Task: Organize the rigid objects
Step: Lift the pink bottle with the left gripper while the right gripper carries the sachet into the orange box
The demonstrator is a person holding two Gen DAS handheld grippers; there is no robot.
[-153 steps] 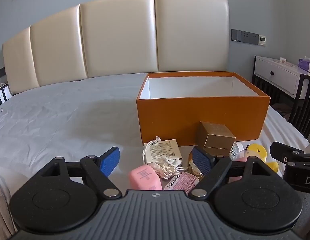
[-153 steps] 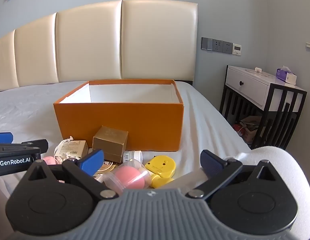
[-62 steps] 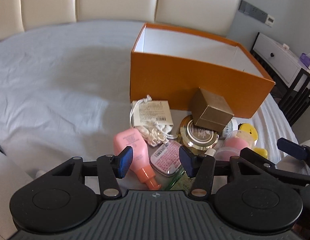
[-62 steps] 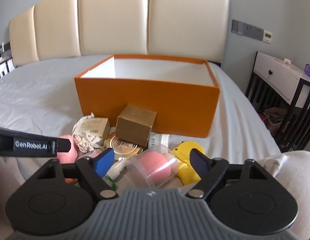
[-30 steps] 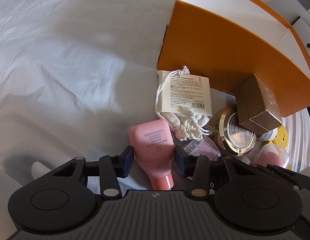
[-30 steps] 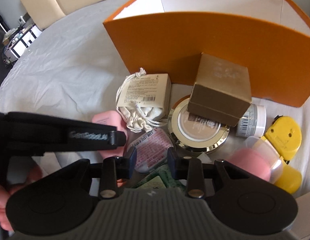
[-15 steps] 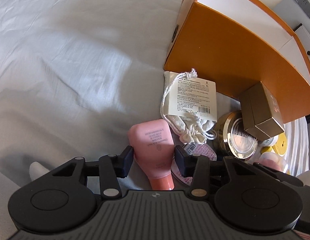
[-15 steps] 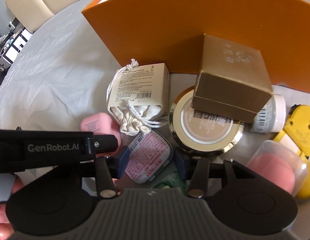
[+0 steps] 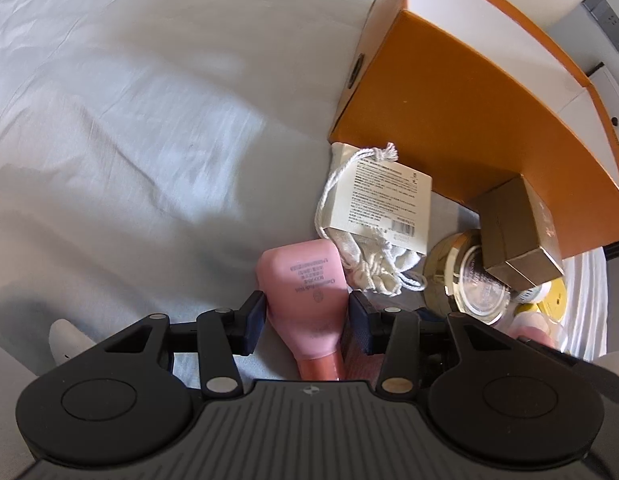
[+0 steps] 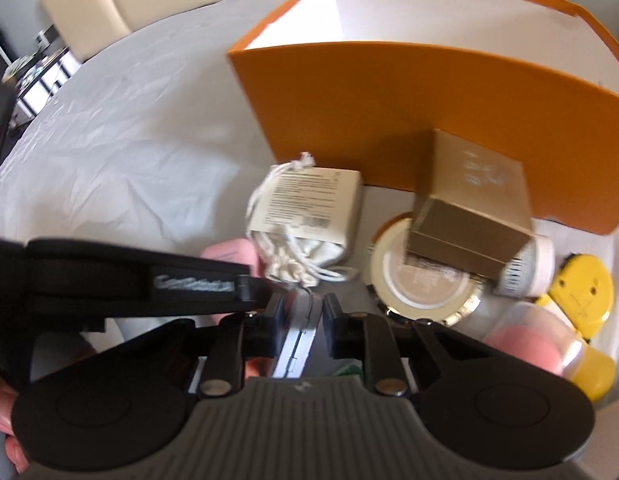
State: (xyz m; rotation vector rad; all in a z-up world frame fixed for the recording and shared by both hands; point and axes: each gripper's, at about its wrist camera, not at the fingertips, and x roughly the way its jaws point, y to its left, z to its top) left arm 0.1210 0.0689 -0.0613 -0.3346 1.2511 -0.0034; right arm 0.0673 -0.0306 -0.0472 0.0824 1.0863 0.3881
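Note:
An open orange box [image 9: 461, 108] stands on the bed; it also shows in the right wrist view [image 10: 409, 92]. Before it lie a pink tube [image 9: 309, 296], a white drawstring pouch [image 9: 381, 208], a gold round compact [image 9: 469, 280] and a gold carton [image 9: 513, 224]. My left gripper [image 9: 307, 322] straddles the pink tube, its pads at both sides of it, with a small gap on the left. My right gripper [image 10: 303, 320] is shut on a small flat tin [image 10: 299, 332], held on edge above the pile.
A yellow case [image 10: 585, 284], a clear cup with a pink sponge [image 10: 529, 340] and a white jar [image 10: 525, 268] lie at the right of the pile. Grey bedsheet [image 9: 129, 120] spreads to the left. The left gripper's arm [image 10: 129, 284] crosses the right wrist view.
My right gripper has closed on the flat tin and lifted it on edge. My left gripper has moved forward around the pink tube and narrowed.

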